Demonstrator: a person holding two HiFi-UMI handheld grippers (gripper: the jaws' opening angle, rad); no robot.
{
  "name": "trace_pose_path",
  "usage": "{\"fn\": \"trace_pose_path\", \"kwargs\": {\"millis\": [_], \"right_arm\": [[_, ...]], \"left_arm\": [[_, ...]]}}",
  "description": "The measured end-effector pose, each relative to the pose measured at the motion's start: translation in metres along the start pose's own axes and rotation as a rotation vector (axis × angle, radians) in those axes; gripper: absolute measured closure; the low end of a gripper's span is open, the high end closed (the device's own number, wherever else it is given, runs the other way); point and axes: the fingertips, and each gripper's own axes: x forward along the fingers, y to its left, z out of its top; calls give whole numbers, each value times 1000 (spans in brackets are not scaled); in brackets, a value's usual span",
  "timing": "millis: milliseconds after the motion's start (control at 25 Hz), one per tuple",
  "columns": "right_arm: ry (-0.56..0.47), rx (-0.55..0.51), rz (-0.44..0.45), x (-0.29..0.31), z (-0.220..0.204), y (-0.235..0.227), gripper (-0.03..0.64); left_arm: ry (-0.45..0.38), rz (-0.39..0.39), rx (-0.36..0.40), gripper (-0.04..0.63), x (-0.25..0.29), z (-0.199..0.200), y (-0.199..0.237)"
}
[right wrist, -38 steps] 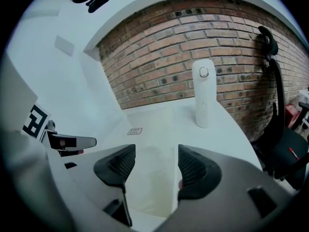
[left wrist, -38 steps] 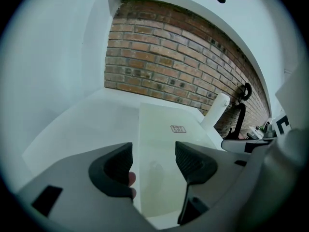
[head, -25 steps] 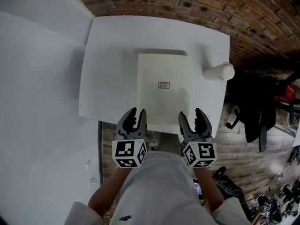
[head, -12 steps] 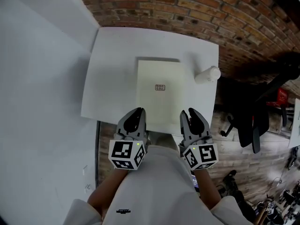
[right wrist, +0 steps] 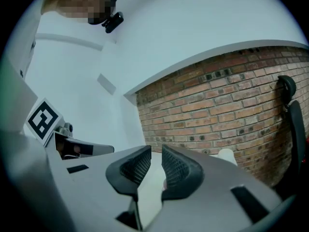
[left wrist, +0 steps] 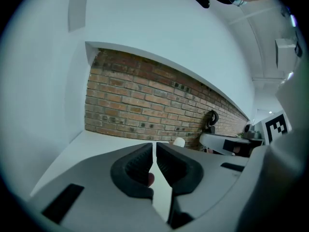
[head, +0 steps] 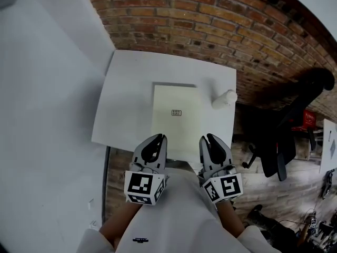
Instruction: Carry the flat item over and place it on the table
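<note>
The left gripper (head: 157, 140) has its jaws pressed all but together on the near edge of the flat board (head: 176, 128); in the left gripper view the pale sheet (left wrist: 162, 197) runs edge-on through the thin slit between the ribbed pads (left wrist: 137, 166), straight ahead of the fingertips. The right gripper (head: 208, 139) grips the same near edge, just beside the left one; its jaws have just been closing and now stand at a narrow gap, slightly wider than the left's, with the board (right wrist: 147, 187) between the pads.

The board stretches away from both sets of fingers over the white table (head: 126, 104); its near edge lies past the table's near rim, at the fingertips; a small label (head: 176, 113) sits near its middle, ahead of the gap between the two grippers; whether its far end touches the tabletop cannot be told.

Ahead and to the right of the right fingers a white cylinder (head: 224, 98) lies on the table, just beside the board's far right corner but apart from it; it shows beyond the fingertips in both gripper views (left wrist: 179, 142) (right wrist: 225, 156). A brick wall (head: 210, 20) rises behind the table; a black office chair (head: 281, 141) stands well off to the right of the right gripper.
</note>
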Motion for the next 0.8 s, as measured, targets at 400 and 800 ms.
{"fn": "trace_pose_path", "kwargs": {"millis": [400,800], "right_arm": [[-18,-11,25,-7,9,19,548],[46,168,243,5,3,41,574]], "left_arm": [[-41,-28,-8,557,-11,6,-10],[-51,-48,13,557,-5,14,-10]]}}
